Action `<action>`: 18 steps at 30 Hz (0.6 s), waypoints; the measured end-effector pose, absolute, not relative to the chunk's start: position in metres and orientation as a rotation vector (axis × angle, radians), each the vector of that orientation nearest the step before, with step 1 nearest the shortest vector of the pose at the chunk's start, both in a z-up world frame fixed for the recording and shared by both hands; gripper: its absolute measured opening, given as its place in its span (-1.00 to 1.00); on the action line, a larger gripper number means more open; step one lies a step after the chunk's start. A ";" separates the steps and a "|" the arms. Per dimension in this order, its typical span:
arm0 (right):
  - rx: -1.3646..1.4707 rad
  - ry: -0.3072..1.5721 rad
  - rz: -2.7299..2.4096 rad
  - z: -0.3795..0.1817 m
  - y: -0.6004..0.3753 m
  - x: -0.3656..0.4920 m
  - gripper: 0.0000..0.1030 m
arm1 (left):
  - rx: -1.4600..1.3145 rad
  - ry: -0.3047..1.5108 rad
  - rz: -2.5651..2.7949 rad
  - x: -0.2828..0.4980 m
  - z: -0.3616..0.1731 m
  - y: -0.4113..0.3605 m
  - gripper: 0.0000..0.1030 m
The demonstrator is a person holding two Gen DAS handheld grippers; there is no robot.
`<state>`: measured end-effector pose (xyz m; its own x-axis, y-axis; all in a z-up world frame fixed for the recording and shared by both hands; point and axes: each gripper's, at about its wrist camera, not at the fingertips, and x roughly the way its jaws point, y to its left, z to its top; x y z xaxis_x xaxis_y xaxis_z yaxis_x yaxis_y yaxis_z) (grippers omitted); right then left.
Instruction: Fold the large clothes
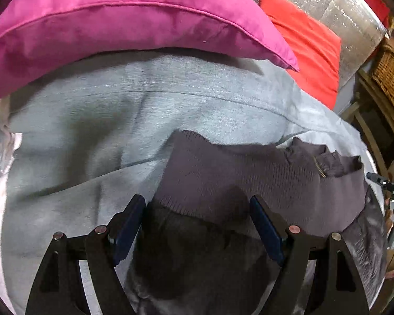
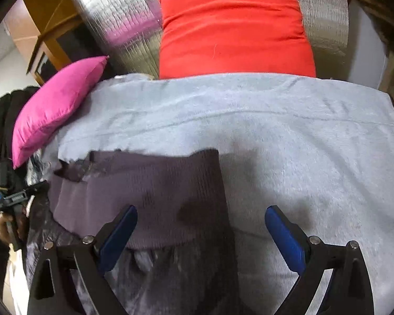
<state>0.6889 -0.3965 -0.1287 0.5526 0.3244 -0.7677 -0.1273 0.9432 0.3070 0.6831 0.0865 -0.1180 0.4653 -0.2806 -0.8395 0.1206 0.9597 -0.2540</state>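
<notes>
Purple knit sweater [image 1: 239,178] lies under both open tongs [image 1: 198,202], ungripped

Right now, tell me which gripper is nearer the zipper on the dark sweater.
Left, as a judgement. The zipper lies just ahead and to the right of the left gripper. From the right gripper, the zipper sits across the dark sweater, far left.
</notes>
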 end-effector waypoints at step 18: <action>0.105 0.942 0.020 -0.151 -0.389 0.688 -0.87 | -0.143 1.034 -0.019 0.681 -0.152 0.096 -0.60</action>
<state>0.6883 -0.3893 -0.1511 0.5888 0.0627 -0.8059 0.0286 0.9947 0.0983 0.6814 0.0957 -0.1515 0.5120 -0.0837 -0.8549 -0.0515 0.9905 -0.1279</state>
